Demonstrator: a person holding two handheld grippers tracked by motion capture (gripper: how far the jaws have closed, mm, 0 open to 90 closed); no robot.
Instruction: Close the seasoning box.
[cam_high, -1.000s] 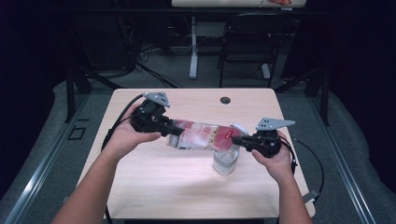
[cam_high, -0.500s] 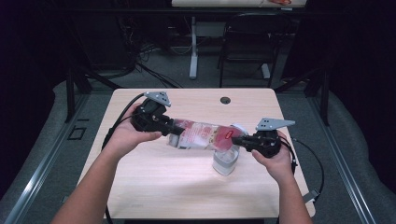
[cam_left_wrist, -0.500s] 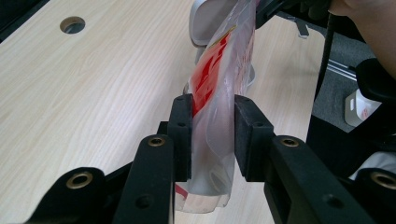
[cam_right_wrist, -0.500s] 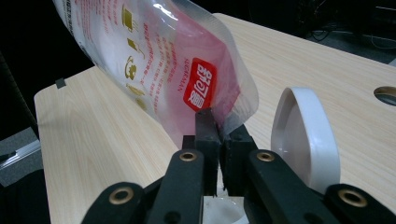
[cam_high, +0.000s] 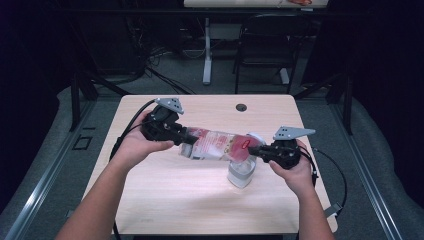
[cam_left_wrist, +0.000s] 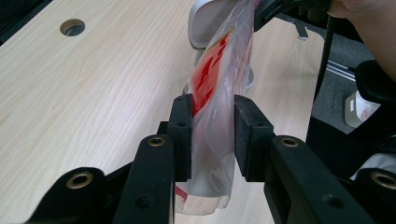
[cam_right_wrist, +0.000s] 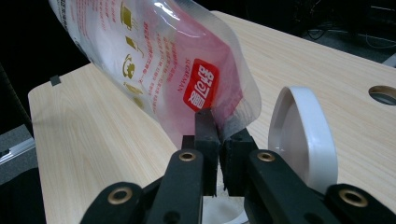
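While both hands hang over the wooden table (cam_high: 165, 200), a clear plastic pouch (cam_high: 215, 145) with red print is stretched between the two grippers, held off the tabletop and running roughly from 9 o'clock to 3 o'clock across the middle of the high view.

The left gripper (cam_high: 181, 137) has one end of the pouch. In the left gripper view, its black pads (cam_left_wrist: 182, 126) sit on either side of the bag (cam_left_wrist: 219, 107) and squeeze it, so it's clamped on the pouch, with the crinkled bottom edge poking out toward 6 o'clock.

The right gripper (cam_high: 252, 150) has the other end. In the right gripper view the jaws are nearly together, pinching the thin sealed edge of the pouch (cam_right_wrist: 187, 70) right below the red logo patch (cam_right_wrist: 201, 84). Its jaws have just been opening a touch, but the edge is between them and looks pinched.

Directly under the right end of the pouch sits a white container (cam_high: 242, 172) on the table, with its flip lid (cam_right_wrist: 301, 135) standing open; in the right gripper view that lid is just beside the jaws at about 3 o'clock. The pouch tilts a little, left end higher, right end lower over the container.

Round cable hole in the table (cam_high: 241, 107) is out at 12 o'clock, well apart from everything.
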